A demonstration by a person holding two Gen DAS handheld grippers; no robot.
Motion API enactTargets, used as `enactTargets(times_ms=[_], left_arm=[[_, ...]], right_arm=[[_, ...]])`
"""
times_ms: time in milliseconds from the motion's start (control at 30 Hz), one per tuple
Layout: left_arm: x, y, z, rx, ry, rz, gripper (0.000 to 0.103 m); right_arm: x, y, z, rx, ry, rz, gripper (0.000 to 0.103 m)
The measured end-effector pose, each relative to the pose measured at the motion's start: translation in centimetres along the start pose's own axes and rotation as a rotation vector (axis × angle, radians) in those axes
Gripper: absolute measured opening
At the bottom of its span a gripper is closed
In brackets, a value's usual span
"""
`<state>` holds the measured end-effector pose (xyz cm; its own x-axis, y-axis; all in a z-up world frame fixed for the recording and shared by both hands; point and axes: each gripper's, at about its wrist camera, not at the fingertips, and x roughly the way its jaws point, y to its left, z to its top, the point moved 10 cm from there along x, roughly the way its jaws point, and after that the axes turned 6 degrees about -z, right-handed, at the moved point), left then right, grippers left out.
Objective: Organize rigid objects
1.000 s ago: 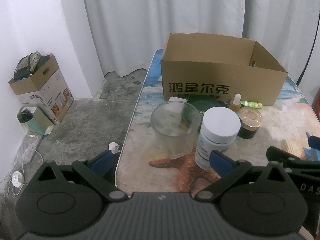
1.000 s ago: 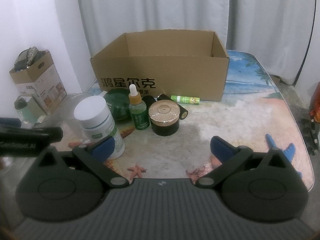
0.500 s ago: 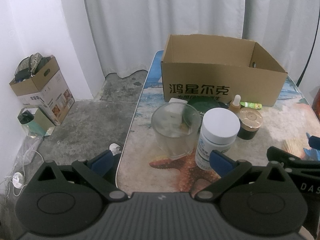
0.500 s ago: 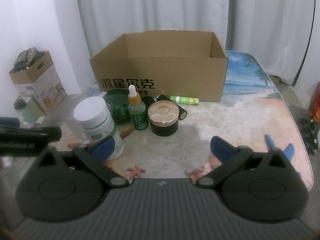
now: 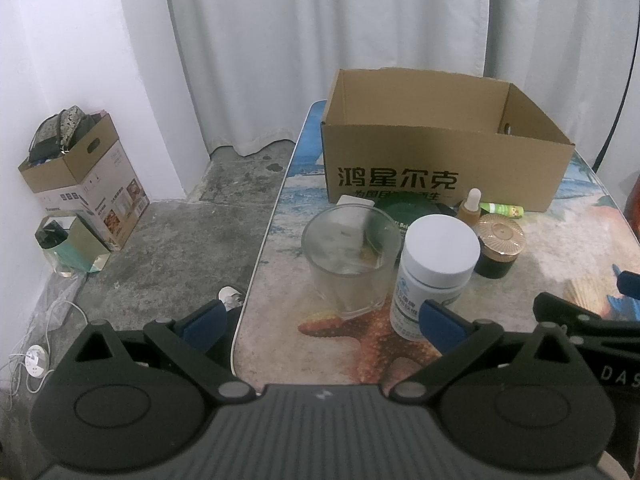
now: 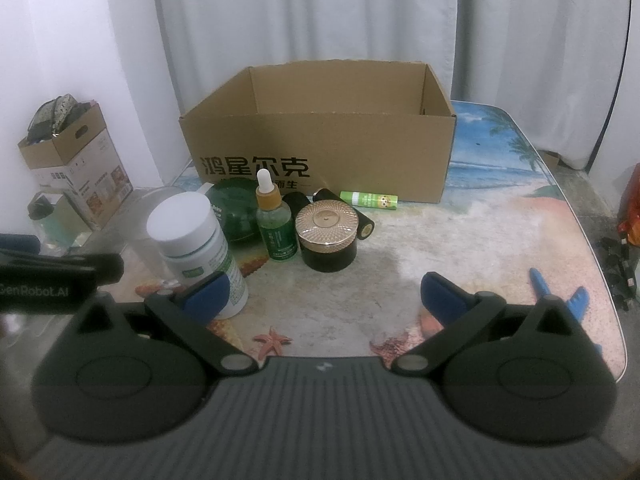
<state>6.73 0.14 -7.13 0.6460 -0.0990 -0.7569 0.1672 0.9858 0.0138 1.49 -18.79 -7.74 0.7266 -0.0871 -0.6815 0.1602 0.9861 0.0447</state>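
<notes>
An open cardboard box (image 6: pixel 320 148) (image 5: pixel 440 160) stands at the back of the table. In front of it cluster a white-capped pill bottle (image 6: pixel 196 248) (image 5: pixel 434 268), a clear glass cup (image 5: pixel 352 256), a green dropper bottle (image 6: pixel 274 224), a dark jar with a gold lid (image 6: pixel 328 240) (image 5: pixel 500 244), a dark green round tin (image 6: pixel 236 212), a black cylinder (image 6: pixel 344 212) and a small green tube (image 6: pixel 370 201). My left gripper (image 5: pixel 320 322) is open just short of the cup and bottle. My right gripper (image 6: pixel 324 294) is open, empty, near the jar.
The table (image 6: pixel 500 240) has a beach-print top; its left edge (image 5: pixel 260 256) drops to a concrete floor. A cardboard box of clutter (image 5: pixel 80 184) and a small container (image 5: pixel 68 248) sit on the floor at left. White curtains hang behind.
Both views have crept slightly back and up; the objects sit a little lower in frame. Nothing was grasped or moved.
</notes>
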Motion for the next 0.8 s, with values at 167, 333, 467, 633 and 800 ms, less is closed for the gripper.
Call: enactTargets(times_ms=[167, 333, 467, 633, 800], left_arm=[[0.0, 0.01, -0.01, -0.001, 0.0, 0.0, 0.103], [-0.01, 0.01, -0.03, 0.0, 0.0, 0.0, 0.103], [0.0, 0.0, -0.03, -0.001, 0.0, 0.0, 0.103], [-0.08, 0.03, 0.03, -0.002, 0.001, -0.002, 0.103], [-0.09, 0.02, 0.04, -0.001, 0.0, -0.005, 0.103]], right_arm=[[0.01, -0.01, 0.01, 0.0, -0.001, 0.0, 0.102], [0.01, 0.0, 0.0, -0.001, 0.0, 0.0, 0.102], [0.0, -0.11, -0.01, 0.001, -0.001, -0.002, 0.102], [0.04, -0.26, -0.04, -0.001, 0.001, -0.004, 0.102], [0.07, -0.31, -0.03, -0.003, 0.0, -0.01, 0.102]])
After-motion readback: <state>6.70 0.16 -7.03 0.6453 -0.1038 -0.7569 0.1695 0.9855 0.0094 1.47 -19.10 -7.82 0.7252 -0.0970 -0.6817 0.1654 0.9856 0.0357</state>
